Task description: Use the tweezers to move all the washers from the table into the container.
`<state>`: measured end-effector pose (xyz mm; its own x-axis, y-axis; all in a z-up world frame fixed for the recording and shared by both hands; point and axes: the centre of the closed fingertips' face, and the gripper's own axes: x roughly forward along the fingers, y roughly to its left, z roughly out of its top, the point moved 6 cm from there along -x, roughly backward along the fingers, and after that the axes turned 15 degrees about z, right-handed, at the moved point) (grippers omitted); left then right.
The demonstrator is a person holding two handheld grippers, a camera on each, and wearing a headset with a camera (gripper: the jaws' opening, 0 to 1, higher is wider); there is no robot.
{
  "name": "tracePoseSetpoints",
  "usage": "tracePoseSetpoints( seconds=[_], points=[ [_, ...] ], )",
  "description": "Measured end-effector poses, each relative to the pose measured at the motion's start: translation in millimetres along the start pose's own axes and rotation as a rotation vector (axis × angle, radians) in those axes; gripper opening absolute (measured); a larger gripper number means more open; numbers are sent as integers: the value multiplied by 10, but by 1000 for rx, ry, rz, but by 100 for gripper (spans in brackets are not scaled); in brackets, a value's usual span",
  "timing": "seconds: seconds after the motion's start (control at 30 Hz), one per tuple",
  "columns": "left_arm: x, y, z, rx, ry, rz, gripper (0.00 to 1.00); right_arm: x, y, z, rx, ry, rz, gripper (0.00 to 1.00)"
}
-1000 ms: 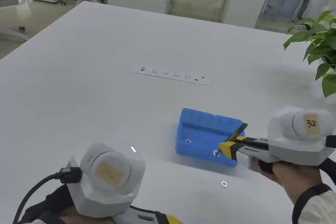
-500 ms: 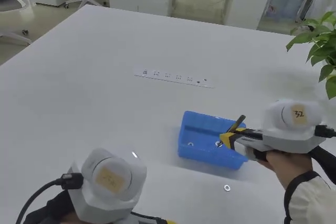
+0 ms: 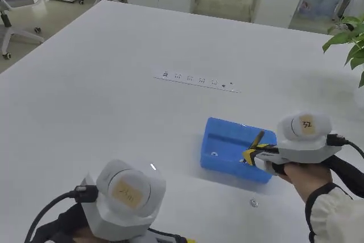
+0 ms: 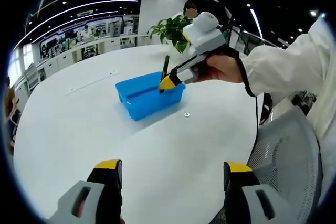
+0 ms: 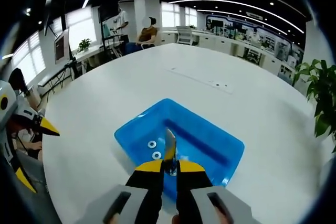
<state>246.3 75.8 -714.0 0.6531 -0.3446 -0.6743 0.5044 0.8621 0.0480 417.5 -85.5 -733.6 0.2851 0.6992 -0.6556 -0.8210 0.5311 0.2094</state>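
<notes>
the right tongs [image 5: 169, 169] are clamped on the tweezers [image 5: 169, 148], tip over the blue container [image 5: 210, 145] so a washer would drop in by the two washers [image 5: 151, 144] there. the left tongs [image 4: 173, 166] hang apart, empty and out of the way. one washer [image 3: 253, 202] lies on the table [image 3: 114, 83] near the container.

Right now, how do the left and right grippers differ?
The left gripper has its fingers wide apart and empty; the right gripper has its fingers shut on the tweezers. The left gripper hangs over bare table; the right gripper reaches over the blue container, where two washers lie. Both have yellow-tipped fingers.
</notes>
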Motion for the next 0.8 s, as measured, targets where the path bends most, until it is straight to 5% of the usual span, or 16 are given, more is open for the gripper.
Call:
tracePoseSetpoints(
  seconds=[0.8],
  points=[
    [-15,38,-6,-7,5,12,80,48,-30,-18,7,17,3,6]
  ],
)
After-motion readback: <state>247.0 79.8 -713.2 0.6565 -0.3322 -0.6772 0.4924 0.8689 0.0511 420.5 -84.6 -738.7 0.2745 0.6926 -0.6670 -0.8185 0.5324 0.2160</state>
